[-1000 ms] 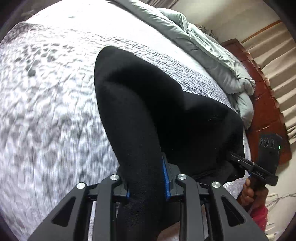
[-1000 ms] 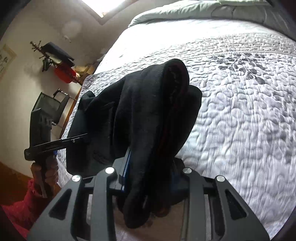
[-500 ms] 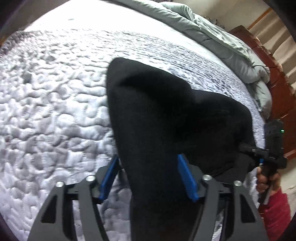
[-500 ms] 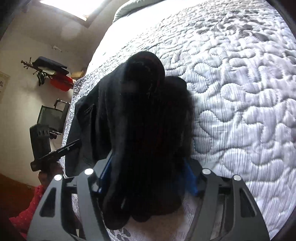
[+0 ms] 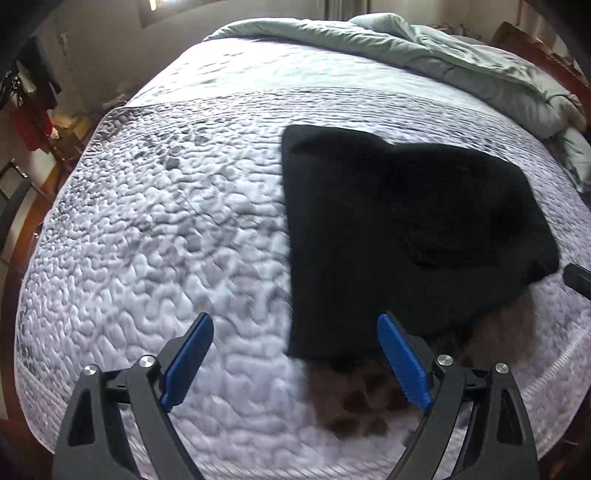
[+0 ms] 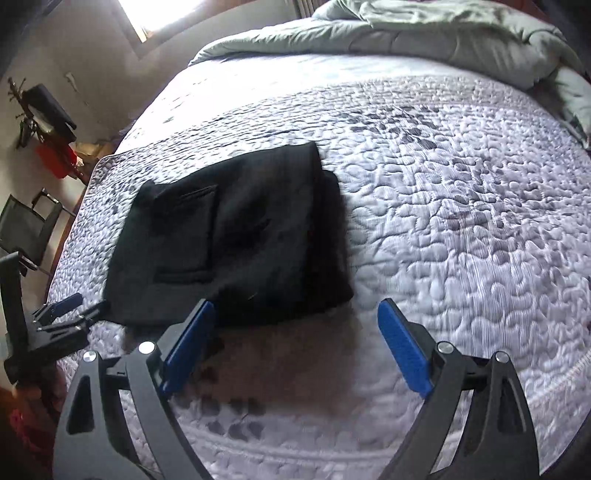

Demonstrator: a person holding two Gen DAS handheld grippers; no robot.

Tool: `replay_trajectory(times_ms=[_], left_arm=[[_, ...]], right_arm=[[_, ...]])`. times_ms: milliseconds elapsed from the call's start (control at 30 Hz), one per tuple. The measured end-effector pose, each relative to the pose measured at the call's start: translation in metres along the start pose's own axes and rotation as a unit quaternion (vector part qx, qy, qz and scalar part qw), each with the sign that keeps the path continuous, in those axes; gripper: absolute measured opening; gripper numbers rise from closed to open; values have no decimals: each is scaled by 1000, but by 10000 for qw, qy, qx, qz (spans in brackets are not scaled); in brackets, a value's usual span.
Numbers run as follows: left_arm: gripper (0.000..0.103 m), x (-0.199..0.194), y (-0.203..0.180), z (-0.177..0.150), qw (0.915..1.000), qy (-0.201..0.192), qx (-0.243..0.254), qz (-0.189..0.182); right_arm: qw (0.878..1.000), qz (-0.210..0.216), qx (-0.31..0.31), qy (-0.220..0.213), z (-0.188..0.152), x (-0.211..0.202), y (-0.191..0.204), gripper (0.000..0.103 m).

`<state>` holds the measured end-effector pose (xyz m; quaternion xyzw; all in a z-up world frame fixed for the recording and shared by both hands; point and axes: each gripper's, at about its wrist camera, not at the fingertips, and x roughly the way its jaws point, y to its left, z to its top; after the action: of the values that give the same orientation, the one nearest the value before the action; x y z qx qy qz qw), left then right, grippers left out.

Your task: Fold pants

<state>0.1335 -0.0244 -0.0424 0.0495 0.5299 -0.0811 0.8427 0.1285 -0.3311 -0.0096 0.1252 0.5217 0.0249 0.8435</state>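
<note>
- Two grippers hung over the bed [image 6: 461, 221], and neither one held anything.
- The left gripper [image 5: 295, 354] had its blue fingers [image 5: 188, 363] spread wide, with only white quilt and the near left corner of the pants [image 5: 388, 229] between them; no cloth was pinched.
- The pants lay flat on the quilted bed as a compact black stack near its front edge, a narrower layer showing along the far side and a pocket seam on the top panel.
- The right gripper [image 6: 295, 343] was likewise wide apart, its left finger [image 6: 188, 347] just at the stack's near edge, the pants [image 6: 236, 236] lying ahead and left of it.
- A rumpled grey comforter [image 6: 424, 33] sat well apart at the head of the bed.
- Judging by the layered, roughly rectangular bundle, the folding looked essentially done; at most a squaring of the uneven right edge seemed left.
</note>
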Motion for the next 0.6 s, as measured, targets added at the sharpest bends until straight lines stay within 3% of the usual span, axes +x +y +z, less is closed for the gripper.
replay_trajectory(times_ms=[233, 600], left_arm=[[91, -19, -13, -9, 9999, -113, -41, -1], [91, -29, -8, -12, 9998, -161, -152, 10]], right_arm=[[9997, -224, -131, 46, -21, -10, 29, 90], [9990, -372, -230, 25, -29, -20, 41, 90]])
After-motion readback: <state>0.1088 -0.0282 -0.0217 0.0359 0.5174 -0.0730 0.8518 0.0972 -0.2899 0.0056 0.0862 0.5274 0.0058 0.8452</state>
